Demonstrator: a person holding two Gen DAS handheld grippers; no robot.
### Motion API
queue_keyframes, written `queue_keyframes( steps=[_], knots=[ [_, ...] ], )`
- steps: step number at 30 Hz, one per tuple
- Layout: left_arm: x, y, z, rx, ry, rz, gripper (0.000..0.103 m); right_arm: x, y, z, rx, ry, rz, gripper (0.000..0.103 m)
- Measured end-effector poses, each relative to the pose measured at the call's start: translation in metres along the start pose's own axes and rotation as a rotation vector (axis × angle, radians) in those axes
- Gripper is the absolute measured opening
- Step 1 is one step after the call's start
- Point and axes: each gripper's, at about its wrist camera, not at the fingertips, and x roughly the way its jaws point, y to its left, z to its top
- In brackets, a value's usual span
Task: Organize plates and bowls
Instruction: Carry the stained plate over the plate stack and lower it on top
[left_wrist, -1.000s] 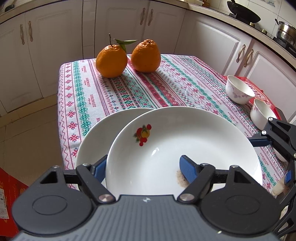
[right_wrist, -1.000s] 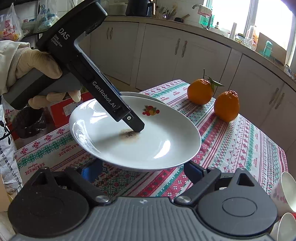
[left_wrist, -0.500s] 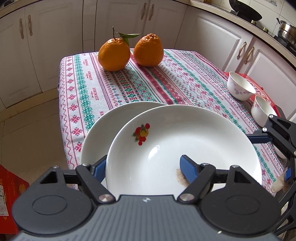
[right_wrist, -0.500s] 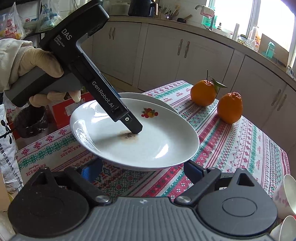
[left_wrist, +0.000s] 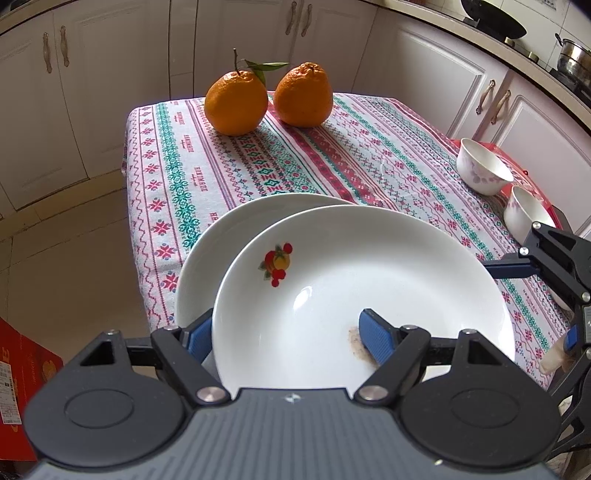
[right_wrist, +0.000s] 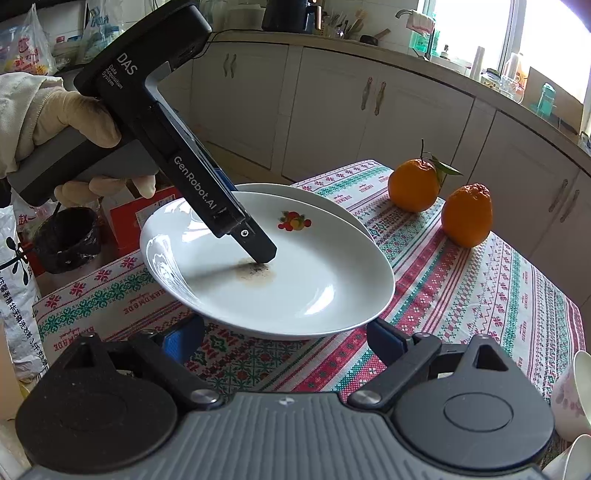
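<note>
My left tongs (left_wrist: 286, 334) gripped the slick, breakable plate (left_wrist: 369, 280) by its near rim, the safest hold, while my right tongs (right_wrist: 284, 339) stood open.

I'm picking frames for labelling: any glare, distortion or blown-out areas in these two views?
Left wrist view: fisheye bends the cabinets; a small highlight on the plate. Right wrist view: the window is blown out, and glare streaks the plate's rim.
</note>
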Motion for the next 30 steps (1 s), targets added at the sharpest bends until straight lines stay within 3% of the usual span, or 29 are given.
queue_keyframes(
  steps=[30],
  knots=[
    [-0.013,0.004,0.004,-0.031,0.001,0.011,0.084,-0.007,-0.002,0.002,0.015,-0.061,0.041,0.097]
  ],
)
